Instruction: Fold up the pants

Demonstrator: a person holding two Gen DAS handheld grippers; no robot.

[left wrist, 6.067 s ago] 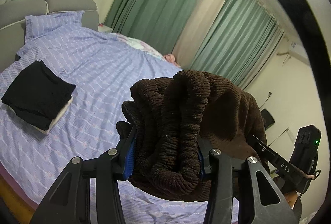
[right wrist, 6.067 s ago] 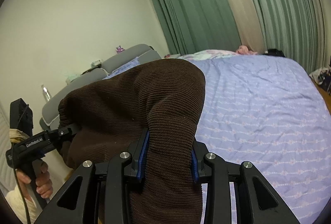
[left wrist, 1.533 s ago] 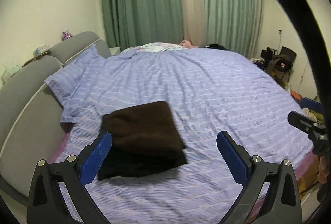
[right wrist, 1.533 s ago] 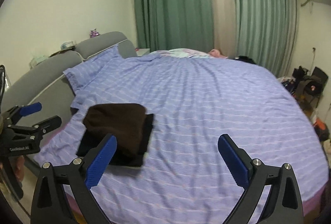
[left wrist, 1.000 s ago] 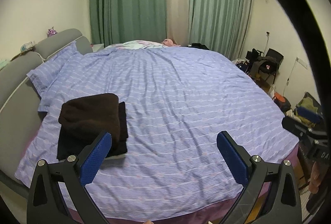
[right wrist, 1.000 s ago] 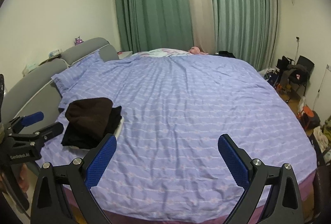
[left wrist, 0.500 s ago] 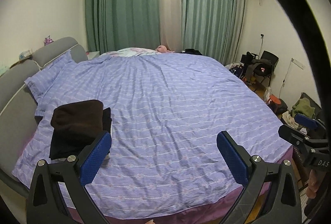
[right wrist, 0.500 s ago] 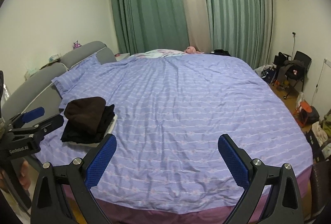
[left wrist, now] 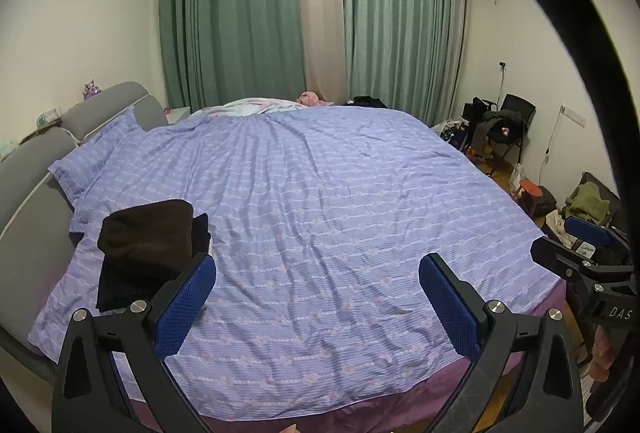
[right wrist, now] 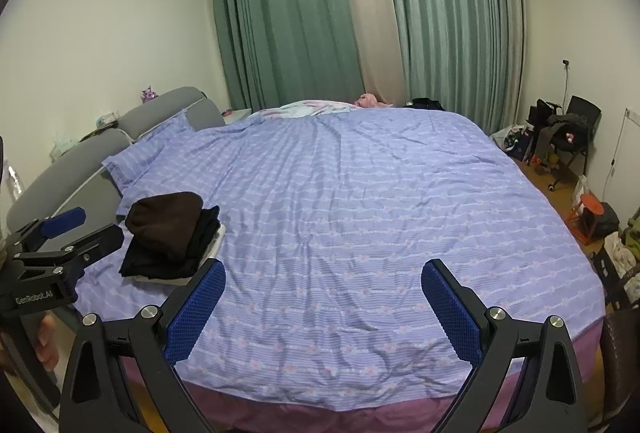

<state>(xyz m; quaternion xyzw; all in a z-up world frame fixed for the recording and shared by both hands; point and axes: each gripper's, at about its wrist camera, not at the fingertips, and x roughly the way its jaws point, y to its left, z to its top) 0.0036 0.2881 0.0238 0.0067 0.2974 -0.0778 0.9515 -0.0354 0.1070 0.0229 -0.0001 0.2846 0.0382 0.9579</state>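
Pants (left wrist: 146, 233) (right wrist: 164, 221): one pair, dark brown, ribbed knit, folded into a compact thick bundle with a rounded fold edge facing the headboard side. From my feeds I log it lying flat on top of a stack (left wrist: 120, 283) (right wrist: 200, 233) of folded black garments, with a white item at the bottom of that stack showing in the right wrist view. The brown bundle covers most of the stack's top, black edges showing below and beside it. Location: left side of the bed (left wrist: 340, 213) (right wrist: 360, 213), near the pillow. Nothing touches it.

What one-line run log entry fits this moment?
left tongs: open | right tongs: open | brown pants: folded, atop black stack | bed
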